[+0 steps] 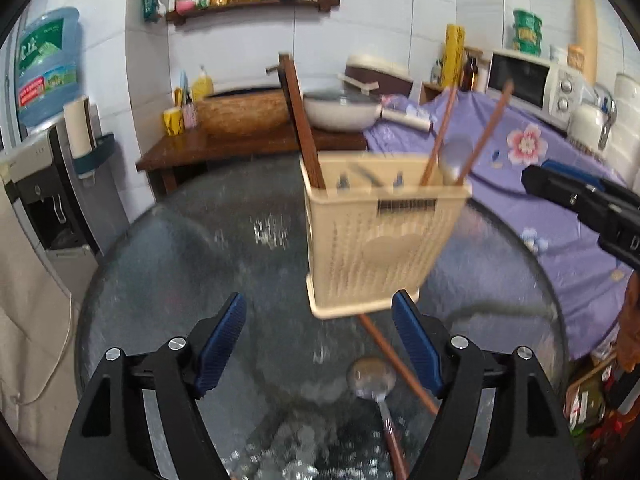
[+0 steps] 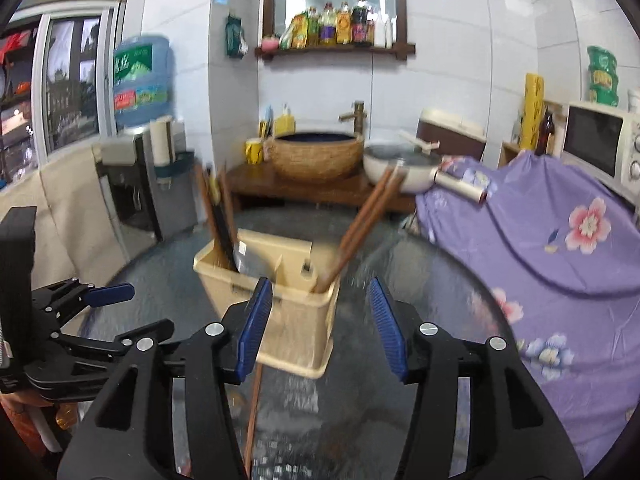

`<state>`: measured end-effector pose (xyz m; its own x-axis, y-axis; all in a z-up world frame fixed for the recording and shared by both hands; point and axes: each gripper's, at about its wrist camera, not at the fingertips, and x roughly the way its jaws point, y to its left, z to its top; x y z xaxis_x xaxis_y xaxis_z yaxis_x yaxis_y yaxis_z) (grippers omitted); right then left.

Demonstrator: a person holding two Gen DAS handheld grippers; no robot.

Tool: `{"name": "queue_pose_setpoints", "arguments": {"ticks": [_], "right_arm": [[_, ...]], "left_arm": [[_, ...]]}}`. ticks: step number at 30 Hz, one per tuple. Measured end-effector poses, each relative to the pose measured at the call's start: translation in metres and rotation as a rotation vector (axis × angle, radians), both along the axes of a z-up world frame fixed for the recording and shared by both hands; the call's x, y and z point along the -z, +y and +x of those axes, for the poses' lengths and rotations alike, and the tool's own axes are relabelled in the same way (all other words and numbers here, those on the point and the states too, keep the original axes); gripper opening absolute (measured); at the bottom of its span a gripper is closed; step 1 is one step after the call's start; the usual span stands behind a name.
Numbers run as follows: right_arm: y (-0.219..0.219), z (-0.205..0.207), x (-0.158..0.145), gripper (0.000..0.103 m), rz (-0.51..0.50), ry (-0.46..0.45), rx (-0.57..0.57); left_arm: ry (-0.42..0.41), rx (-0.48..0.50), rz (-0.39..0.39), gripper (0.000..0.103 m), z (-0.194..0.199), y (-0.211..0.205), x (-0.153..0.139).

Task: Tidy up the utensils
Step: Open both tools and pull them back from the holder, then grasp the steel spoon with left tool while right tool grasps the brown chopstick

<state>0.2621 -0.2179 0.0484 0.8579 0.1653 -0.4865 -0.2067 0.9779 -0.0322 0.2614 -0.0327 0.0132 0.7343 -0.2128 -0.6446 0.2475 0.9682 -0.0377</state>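
Observation:
A cream slotted utensil basket (image 1: pixel 384 236) stands on the round glass table (image 1: pixel 180 260). It holds brown chopsticks (image 1: pixel 484 136) and a metal spoon (image 1: pixel 454 158). My left gripper (image 1: pixel 320 300) is open just in front of the basket, above a loose spoon (image 1: pixel 372 376) and a loose chopstick (image 1: pixel 396 360) that lie on the glass. The right gripper (image 1: pixel 580 200) shows at the right edge. In the right wrist view my right gripper (image 2: pixel 320 286) is open before the basket (image 2: pixel 292 312), with nothing between its pads. A loose chopstick (image 2: pixel 254 412) lies below its left finger. The left gripper (image 2: pixel 80 308) is at the left.
A purple floral cloth (image 2: pixel 560 248) covers furniture right of the table, with a microwave (image 2: pixel 600 144) behind it. A wooden stand carries a woven basin (image 2: pixel 316 156) and a white pan (image 2: pixel 400 164). A water dispenser (image 1: pixel 48 184) stands at the left.

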Motion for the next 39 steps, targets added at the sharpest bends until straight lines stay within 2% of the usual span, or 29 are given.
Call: {"name": "queue_pose_setpoints", "arguments": {"ticks": [3, 8, 12, 15, 22, 27, 31, 34, 39], "right_arm": [[0.004, -0.007, 0.029, 0.051, -0.022, 0.051, -0.002], [-0.002, -0.013, 0.077, 0.051, 0.058, 0.183, 0.001], [-0.007, -0.017, 0.101, 0.051, 0.095, 0.24, 0.01], [-0.008, -0.021, 0.11, 0.051, 0.093, 0.253, 0.013], [-0.014, -0.027, 0.122, 0.051, 0.098, 0.273, 0.032], [-0.021, -0.028, 0.122, 0.052, 0.103, 0.275, 0.04], [-0.022, -0.028, 0.125, 0.052, 0.095, 0.281, 0.048], [-0.023, -0.026, 0.127, 0.052, 0.09, 0.29, 0.045], [-0.017, -0.017, 0.131, 0.052, 0.062, 0.306, 0.036]], "left_arm": [[0.086, 0.026, -0.002, 0.074, -0.003, -0.005, 0.03], [0.199, 0.048, -0.004, 0.072, -0.005, -0.013, 0.07], [0.225, 0.06, 0.01, 0.071, -0.006, -0.02, 0.084], [0.255, 0.061, 0.018, 0.065, -0.002, -0.024, 0.092], [0.263, 0.046, 0.026, 0.064, 0.004, -0.036, 0.096], [0.264, 0.036, 0.058, 0.052, 0.015, -0.045, 0.094], [0.272, 0.036, 0.085, 0.051, 0.023, -0.053, 0.093], [0.266, 0.031, 0.104, 0.046, 0.025, -0.056, 0.092], [0.272, 0.024, 0.072, 0.046, 0.026, -0.049, 0.091]]}}
